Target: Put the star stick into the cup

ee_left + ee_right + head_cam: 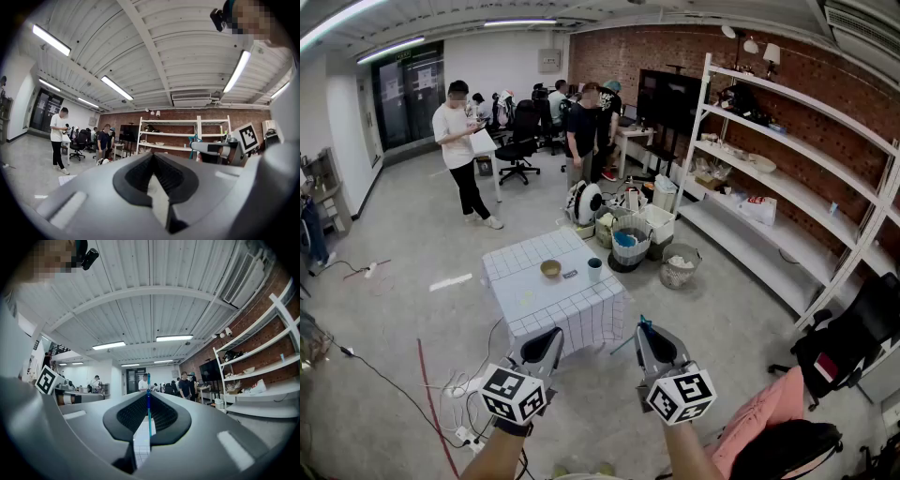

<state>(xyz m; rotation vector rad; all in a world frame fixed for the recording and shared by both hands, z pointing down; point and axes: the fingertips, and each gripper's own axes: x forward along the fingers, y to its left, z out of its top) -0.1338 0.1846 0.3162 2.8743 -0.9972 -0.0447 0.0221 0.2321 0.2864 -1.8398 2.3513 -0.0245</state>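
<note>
My right gripper (649, 337) clamped on stick (149, 404), thin blue shaft upright between jaws (plain only in right gripper view). Left gripper (548, 343) jaws pressed together, nothing in them. Cup (594, 270) on table (546, 305) ahead, toward right edge, near bowl (550, 269). Open floor between me and table.

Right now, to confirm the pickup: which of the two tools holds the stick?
The right tool: a thin blue stick is clamped between its jaws. The left tool holds nothing.
</note>
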